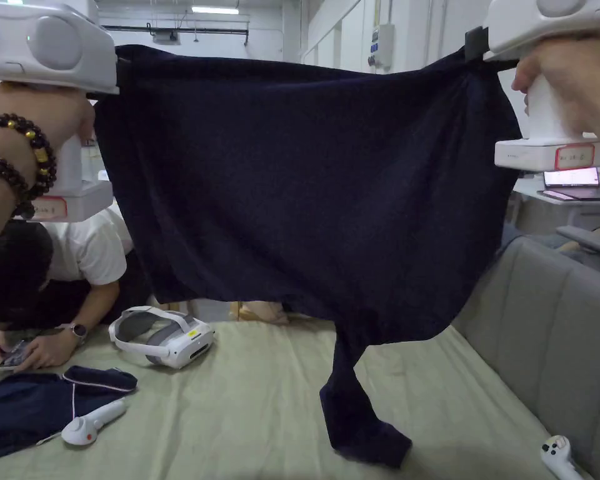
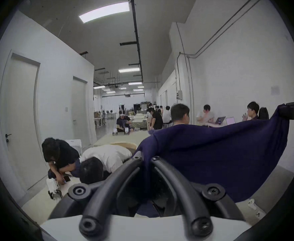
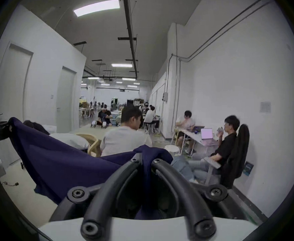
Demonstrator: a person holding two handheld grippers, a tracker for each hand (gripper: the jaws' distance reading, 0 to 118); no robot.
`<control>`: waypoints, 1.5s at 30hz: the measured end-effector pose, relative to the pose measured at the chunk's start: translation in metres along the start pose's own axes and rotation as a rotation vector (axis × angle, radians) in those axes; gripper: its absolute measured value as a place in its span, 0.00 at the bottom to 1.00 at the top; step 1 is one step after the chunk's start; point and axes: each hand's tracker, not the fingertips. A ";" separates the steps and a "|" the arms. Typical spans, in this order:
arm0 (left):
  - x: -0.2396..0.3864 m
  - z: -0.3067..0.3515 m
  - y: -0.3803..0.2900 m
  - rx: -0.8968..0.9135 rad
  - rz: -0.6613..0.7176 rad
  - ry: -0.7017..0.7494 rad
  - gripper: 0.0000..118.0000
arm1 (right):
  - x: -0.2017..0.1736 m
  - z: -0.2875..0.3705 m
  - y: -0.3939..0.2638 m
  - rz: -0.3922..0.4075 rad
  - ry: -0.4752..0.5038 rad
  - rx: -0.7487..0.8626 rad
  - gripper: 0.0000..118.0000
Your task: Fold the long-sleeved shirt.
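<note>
Both grippers clenched on the dark navy shirt [image 1: 305,206], holding it up in the air by its top edge. Left gripper [image 2: 146,159]: two curved black rubbery jaws pinch a bunched fold of the knit fabric between their tips; white plastic body, held by a hand [image 1: 49,119] with dark beaded bracelets at the wrist. Right gripper [image 3: 145,158]: same black arched jaws closed on a crumpled corner of cloth, white housing held by the other hand [image 1: 574,75]. Shirt spreads wide between them like a curtain, soft matte weave, top edge sagging slightly in the middle. One sleeve [image 1: 358,406] hangs down from the lower hem, its end crumpled on the pale green sheet [image 1: 261,400] that covers the flat surface below. On the sheet, left: white headset [image 1: 164,337] with grey strap, white handheld controller [image 1: 92,425], another dark garment [image 1: 36,406] lying in a flat heap. Second white controller [image 1: 558,456] at the right near a grey padded panel [image 1: 555,356]. Person in a white tee [image 1: 86,250] bends low at the left.
</note>
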 end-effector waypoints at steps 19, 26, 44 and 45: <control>-0.041 0.050 -0.363 -0.427 0.128 -0.053 0.07 | -0.042 -0.007 -0.322 0.003 0.169 -0.470 0.04; -0.056 0.202 -0.402 -0.362 -0.014 -0.068 0.07 | -0.027 0.158 -0.363 -0.007 0.263 -0.439 0.04; -0.043 0.354 -0.547 -0.912 -0.065 -0.128 0.08 | -0.050 0.287 -0.582 0.130 0.410 -1.106 0.04; -0.044 0.354 -0.543 -0.885 -0.048 -0.135 0.23 | -0.050 0.287 -0.581 0.139 0.405 -1.103 0.07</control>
